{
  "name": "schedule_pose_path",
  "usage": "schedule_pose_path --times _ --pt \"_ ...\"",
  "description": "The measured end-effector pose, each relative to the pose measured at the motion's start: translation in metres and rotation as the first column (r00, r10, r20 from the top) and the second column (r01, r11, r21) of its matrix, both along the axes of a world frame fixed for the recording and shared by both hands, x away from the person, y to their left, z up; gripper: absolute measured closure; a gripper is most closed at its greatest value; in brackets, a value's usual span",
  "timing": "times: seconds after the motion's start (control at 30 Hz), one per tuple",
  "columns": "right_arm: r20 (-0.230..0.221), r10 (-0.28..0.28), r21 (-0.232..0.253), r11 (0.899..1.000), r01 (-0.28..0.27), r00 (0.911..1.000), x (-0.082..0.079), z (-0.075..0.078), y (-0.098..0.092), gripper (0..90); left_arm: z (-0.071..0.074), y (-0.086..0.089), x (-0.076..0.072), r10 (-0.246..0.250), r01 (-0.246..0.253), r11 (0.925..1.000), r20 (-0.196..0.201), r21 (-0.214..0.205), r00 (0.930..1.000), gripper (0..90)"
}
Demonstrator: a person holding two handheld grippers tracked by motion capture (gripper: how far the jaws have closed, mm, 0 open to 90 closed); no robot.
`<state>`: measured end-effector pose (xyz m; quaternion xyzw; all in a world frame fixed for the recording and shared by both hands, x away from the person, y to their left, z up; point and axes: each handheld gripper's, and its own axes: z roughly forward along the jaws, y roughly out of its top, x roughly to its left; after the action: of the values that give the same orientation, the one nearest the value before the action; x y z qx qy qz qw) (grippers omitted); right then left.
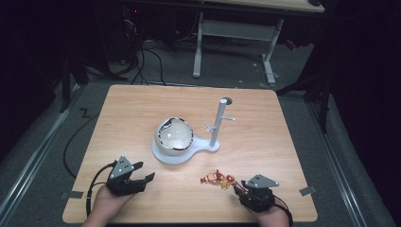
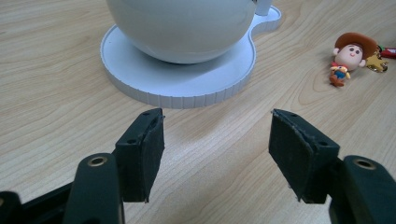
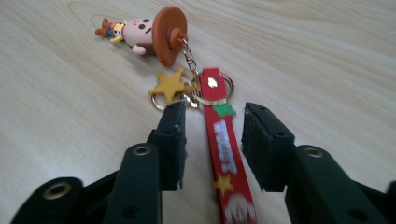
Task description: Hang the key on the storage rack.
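Matt wood-grain table (image 1: 265, 123), glossy bowl (image 1: 175, 136)

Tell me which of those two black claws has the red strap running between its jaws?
The right gripper: the keychain's red strap lies between its open jaws. The left gripper has just bare table between its jaws.

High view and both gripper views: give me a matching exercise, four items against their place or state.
Items:
1. white bowl
2. red strap
3. left claw
4. yellow star charm

Place or state:
A. open over bare table
B. lying between the right claw's open jaws
C. sitting on the white stand base
D. beside the cowboy figure, near the key ring

Pairs: 1-C, 2-B, 3-A, 4-D
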<state>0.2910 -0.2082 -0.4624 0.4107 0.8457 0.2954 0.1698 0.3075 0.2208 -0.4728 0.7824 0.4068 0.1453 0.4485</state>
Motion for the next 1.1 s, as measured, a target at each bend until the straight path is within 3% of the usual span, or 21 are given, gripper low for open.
schedule_pose_path --times 0.03,0.13,0.17,0.33,0.47,0.53,0.67,0.87,0.9,0.93,1.1 --pt "-0.014 0.0 0.007 1.0 0.0 0.9999 0.009 -0.003 0.007 52.9 0.0 0.0 0.0 -0.001 0.001 1.0 0.001 0.001 1.0 36.3" --pt "-0.036 -0.004 0.027 1.0 0.005 0.9994 0.019 -0.007 0.013 52.0 0.001 0.0 -0.001 0.0 0.0 1.0 0.003 0.002 1.0 36.3" --pt "-0.037 -0.01 0.008 1.0 0.01 0.9993 0.027 -0.009 0.019 53.1 0.001 0.001 -0.001 0.0 0.0 1.0 0.004 0.0 1.0 36.3" --pt "-0.062 -0.027 -0.004 1.0 0.026 0.9977 0.033 -0.015 0.023 53.3 0.001 0.004 -0.001 0.007 -0.007 1.0 0.005 -0.003 1.0 36.3" --pt "-0.065 -0.038 0.017 0.999 0.04 0.9971 0.032 -0.017 0.02 50.3 0.0 0.003 -0.001 0.004 -0.004 1.0 0.003 0.001 1.0 36.3" --pt "-0.053 -0.041 0.0 0.999 0.041 0.9978 0.032 -0.017 0.021 48.3 0.0 0.002 -0.001 0.001 -0.001 1.0 0.004 0.004 1.0 36.3" --pt "-0.052 -0.04 0.0 0.999 0.04 0.9978 0.032 -0.016 0.02 60.4 0.001 0.001 -0.002 -0.006 0.006 0.9999 0.007 0.01 1.0 36.3" --pt "-0.051 -0.03 0.008 1.0 0.03 0.9982 0.03 -0.015 0.02 61.1 0.0 0.0 -0.001 -0.007 0.007 0.9999 0.005 0.015 1.0 36.2" --pt "-0.045 -0.03 0.014 0.999 0.031 0.9985 0.029 -0.013 0.02 62.6 0.0 0.0 -0.001 -0.008 0.008 0.9999 0.005 0.015 1.0 36.3" --pt "-0.036 -0.034 0.023 0.999 0.035 0.9988 0.028 -0.011 0.02 69.9 0.0 0.0 -0.001 -0.008 0.008 0.9998 0.005 0.015 1.0 36.3" --pt "-0.031 -0.036 0.04 0.999 0.037 0.9989 0.027 -0.009 0.019 69.2 0.0 0.0 0.0 -0.013 0.013 0.9998 0.002 0.018 0.9999 36.2"
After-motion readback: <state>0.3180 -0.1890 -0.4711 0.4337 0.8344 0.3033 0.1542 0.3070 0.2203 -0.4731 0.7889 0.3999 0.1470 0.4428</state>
